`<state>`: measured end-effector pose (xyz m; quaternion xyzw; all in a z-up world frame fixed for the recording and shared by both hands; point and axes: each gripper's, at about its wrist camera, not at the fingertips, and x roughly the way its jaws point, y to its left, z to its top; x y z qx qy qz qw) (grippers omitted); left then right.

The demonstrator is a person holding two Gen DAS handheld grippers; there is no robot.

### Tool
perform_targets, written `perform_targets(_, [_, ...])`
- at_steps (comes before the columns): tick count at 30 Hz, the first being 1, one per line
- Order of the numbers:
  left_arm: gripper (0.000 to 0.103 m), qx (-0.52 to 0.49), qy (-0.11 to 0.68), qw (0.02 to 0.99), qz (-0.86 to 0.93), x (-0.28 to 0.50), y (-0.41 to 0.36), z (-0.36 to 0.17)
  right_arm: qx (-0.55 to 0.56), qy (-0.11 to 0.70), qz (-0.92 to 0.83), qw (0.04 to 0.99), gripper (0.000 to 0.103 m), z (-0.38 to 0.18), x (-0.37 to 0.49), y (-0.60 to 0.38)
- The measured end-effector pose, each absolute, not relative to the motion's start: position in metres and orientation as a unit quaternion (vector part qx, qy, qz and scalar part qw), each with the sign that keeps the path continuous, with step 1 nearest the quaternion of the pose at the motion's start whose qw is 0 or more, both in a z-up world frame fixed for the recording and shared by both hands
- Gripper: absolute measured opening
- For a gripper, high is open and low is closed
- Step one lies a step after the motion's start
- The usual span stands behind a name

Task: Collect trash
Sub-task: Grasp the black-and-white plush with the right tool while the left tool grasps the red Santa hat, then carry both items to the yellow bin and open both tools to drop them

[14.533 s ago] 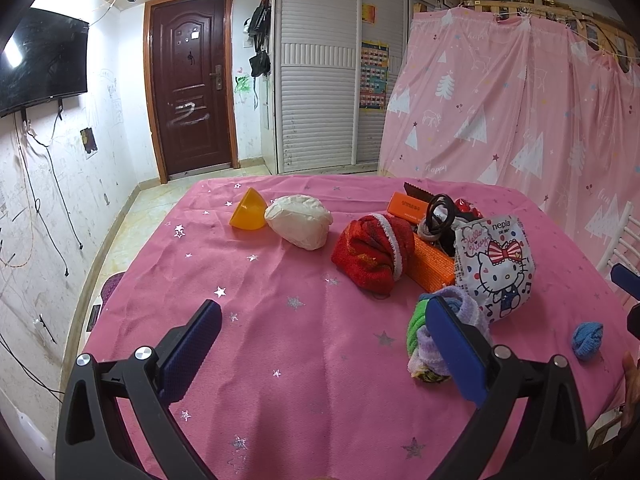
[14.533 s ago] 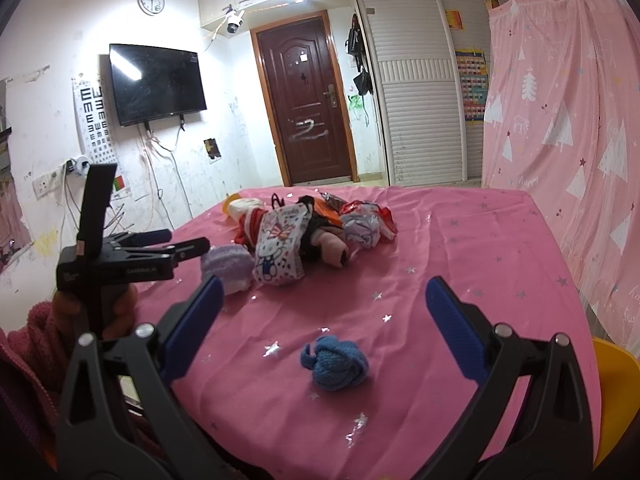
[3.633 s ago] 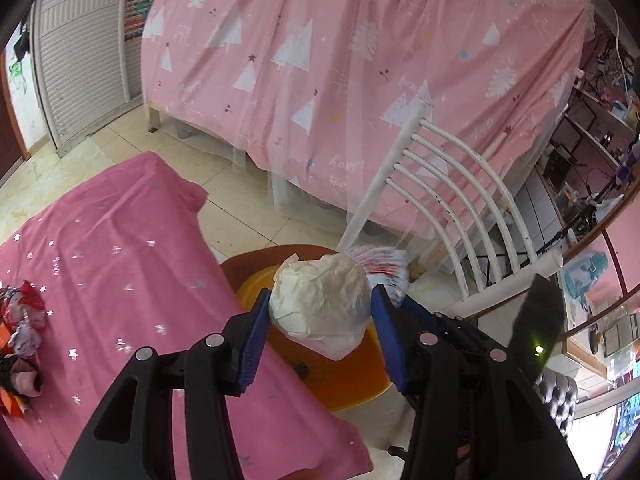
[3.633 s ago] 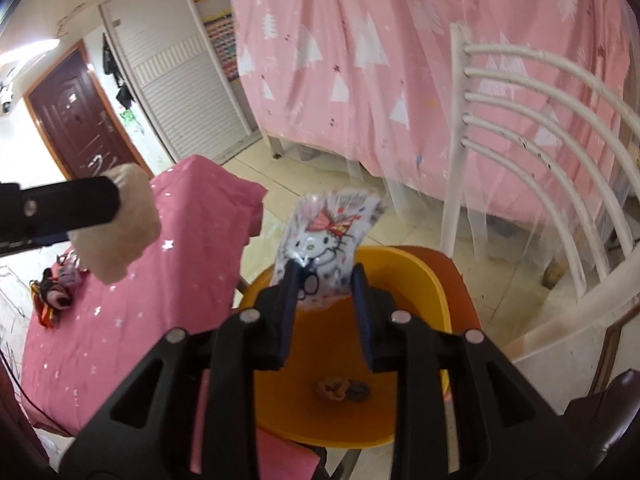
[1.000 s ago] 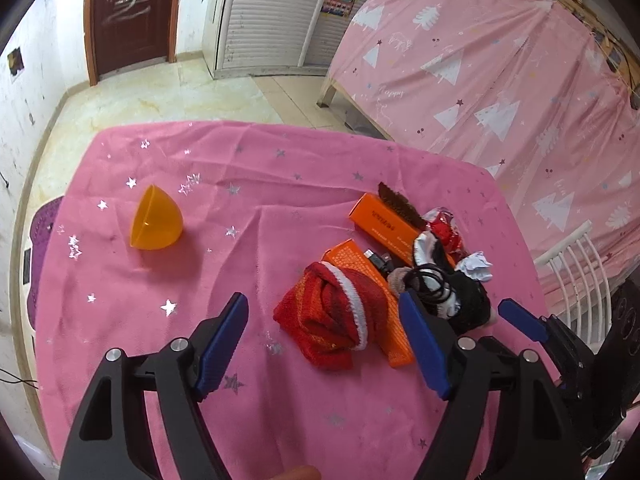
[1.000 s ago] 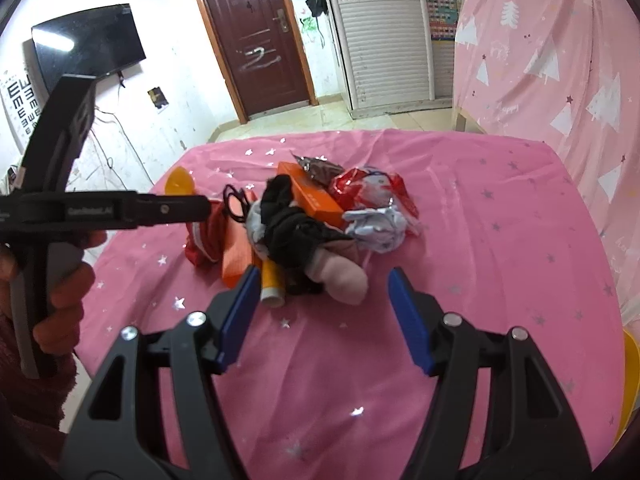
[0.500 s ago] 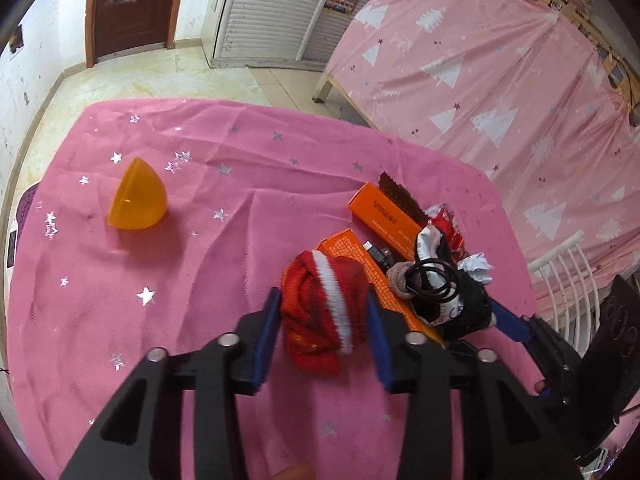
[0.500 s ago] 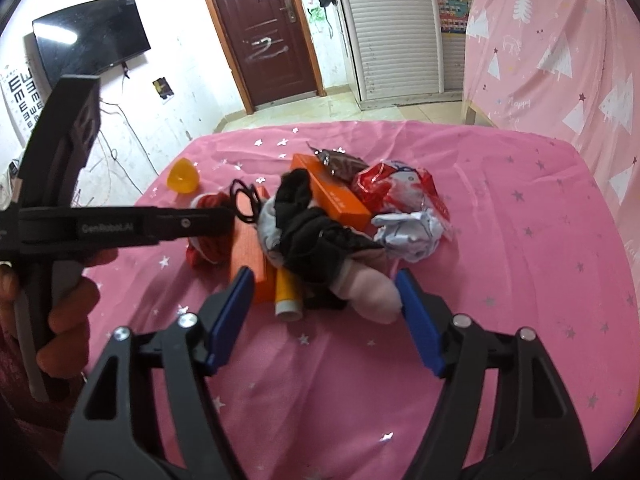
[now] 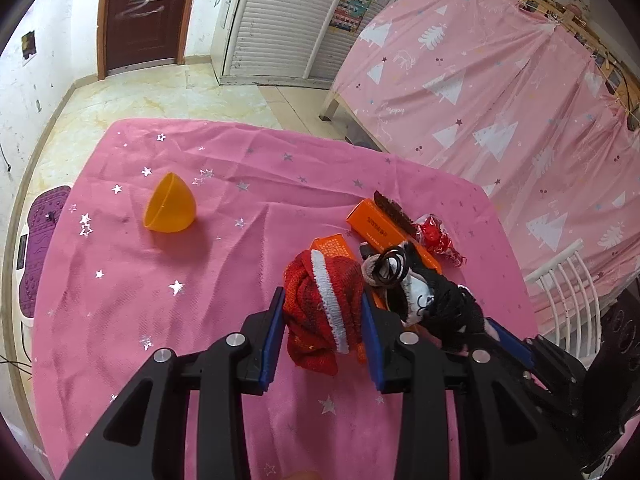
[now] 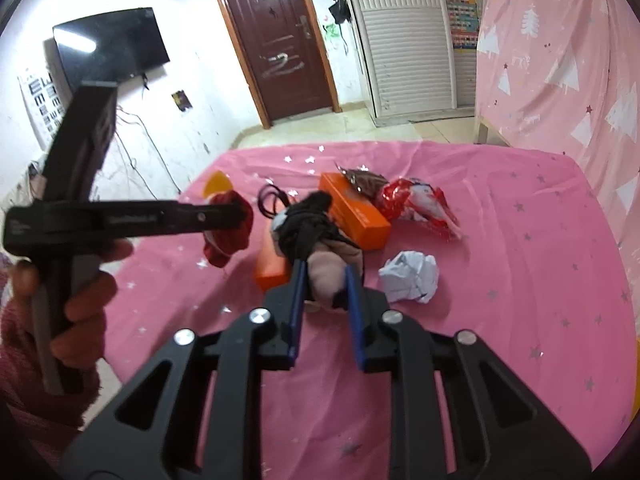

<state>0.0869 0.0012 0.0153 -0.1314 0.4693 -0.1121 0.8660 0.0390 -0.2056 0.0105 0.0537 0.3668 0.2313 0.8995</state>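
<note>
My left gripper (image 9: 322, 312) is shut on a red knit hat with a white band (image 9: 326, 306), held just above the pink table. It also shows in the right wrist view (image 10: 228, 224). My right gripper (image 10: 325, 280) is shut on a black and beige sock bundle (image 10: 324, 248), also seen in the left wrist view (image 9: 436, 304). Two orange boxes (image 10: 354, 210), a red and white wrapper (image 10: 416, 206), a crumpled white paper (image 10: 408, 276) and a brown wrapper (image 10: 364, 178) lie on the pink tablecloth (image 9: 160, 320).
An orange plastic half-shell (image 9: 170, 210) lies at the table's far left. A white chair (image 9: 568, 300) stands beyond the table's right edge. A pink curtain (image 9: 500, 80) hangs behind. A door (image 10: 276, 44) and a TV (image 10: 112, 46) are on the far wall.
My left gripper has lifted the red hat slightly. My right gripper has closed on the sock bundle; half a second ago it was open around it.
</note>
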Motion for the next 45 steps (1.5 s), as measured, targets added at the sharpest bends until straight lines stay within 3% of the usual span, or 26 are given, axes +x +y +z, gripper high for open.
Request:
perform_targets(6, [0.029, -0.110, 0.454, 0.878, -0.106, 0.075, -0.004, 0.029, 0.066, 0.348, 0.235, 0.905, 0.013, 0.022, 0.029, -0.217])
perform_targets(26, [0.029, -0.061, 0.433, 0.892, -0.116, 0.065, -0.062, 0.064, 0.099, 0.292, 0.165, 0.937, 0.013, 0.043, 0.008, -0.299])
perform_targets(45, [0.029, 0.024, 0.425, 0.883, -0.198, 0.049, -0.212, 0.077, 0.171, 0.256, 0.012, 0.951, 0.013, 0.030, -0.038, -0.454])
